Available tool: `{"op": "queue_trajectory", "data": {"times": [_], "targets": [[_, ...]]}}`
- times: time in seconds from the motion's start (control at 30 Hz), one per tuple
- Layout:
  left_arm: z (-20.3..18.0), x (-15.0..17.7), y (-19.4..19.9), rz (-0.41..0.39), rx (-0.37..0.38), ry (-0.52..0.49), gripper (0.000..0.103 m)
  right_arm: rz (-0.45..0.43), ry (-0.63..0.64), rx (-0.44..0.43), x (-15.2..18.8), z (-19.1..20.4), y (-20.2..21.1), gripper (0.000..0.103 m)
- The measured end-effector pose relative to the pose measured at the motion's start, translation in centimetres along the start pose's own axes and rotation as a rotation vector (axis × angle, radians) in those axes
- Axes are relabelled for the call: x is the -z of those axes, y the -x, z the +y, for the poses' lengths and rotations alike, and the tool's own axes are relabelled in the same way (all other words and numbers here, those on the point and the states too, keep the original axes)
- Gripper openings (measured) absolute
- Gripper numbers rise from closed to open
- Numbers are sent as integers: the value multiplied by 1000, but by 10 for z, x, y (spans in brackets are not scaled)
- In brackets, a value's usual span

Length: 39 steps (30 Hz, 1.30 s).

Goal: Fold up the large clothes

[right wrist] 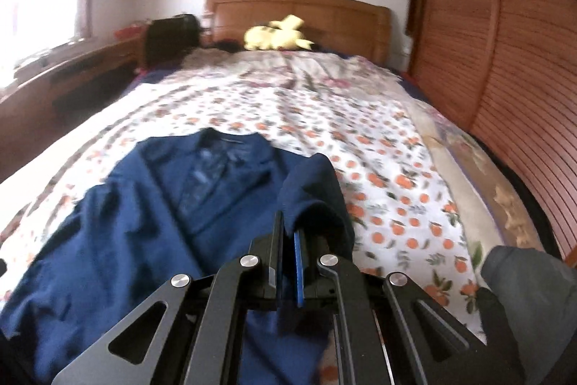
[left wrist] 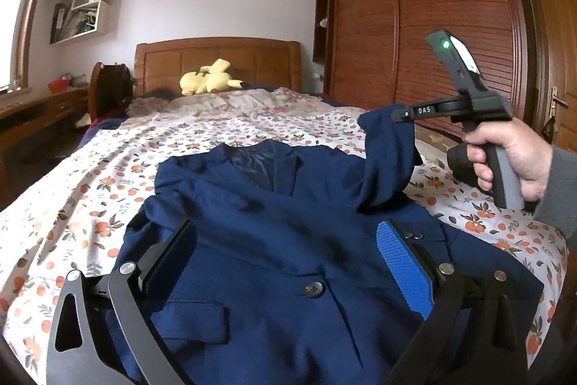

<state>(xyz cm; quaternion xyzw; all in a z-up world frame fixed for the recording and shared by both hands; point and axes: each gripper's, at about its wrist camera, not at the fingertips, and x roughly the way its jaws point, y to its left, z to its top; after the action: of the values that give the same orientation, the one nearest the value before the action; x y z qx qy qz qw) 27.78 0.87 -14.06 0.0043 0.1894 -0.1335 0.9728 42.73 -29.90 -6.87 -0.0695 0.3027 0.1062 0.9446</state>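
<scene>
Centrally on the orange-print bedsheet (left wrist: 90, 183): navy blazer (left wrist: 274, 240), face up, collar toward the wooden headboard (left wrist: 216, 58), one dark button (left wrist: 313, 288) visible at the front closure. Right gripper (right wrist: 288, 233), held in a hand (left wrist: 512, 154), jaws closed on the blazer's sleeve (left wrist: 387, 154), sleeve end raised clear of the sheet and draped over the fingers. Left gripper (left wrist: 288, 248) low over the blazer's lower front, jaws spread wide, nothing between them; yellow plush toy (left wrist: 207, 78) near the headboard.
</scene>
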Motion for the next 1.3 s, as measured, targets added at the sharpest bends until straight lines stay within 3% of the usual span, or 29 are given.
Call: {"op": "queue_trajectory", "data": {"times": [0.4, 0.6, 0.8, 0.9, 1.1, 1.3], "targets": [[15, -1, 12, -11, -27, 17, 100, 19, 89, -173, 15, 75, 26, 4], [21, 0, 13, -4, -37, 24, 100, 125, 94, -248, 56, 96, 14, 5], [20, 3, 11, 5, -45, 14, 100, 203, 77, -265, 94, 95, 9, 7], [19, 4, 9, 10, -51, 9, 100, 223, 111, -236, 106, 96, 13, 23], [15, 10, -1, 39, -69, -6, 100, 243, 113, -225, 123, 84, 27, 37], [10, 17, -10, 62, -95, -42, 100, 259, 133, -188, 143, 72, 31, 40]]}}
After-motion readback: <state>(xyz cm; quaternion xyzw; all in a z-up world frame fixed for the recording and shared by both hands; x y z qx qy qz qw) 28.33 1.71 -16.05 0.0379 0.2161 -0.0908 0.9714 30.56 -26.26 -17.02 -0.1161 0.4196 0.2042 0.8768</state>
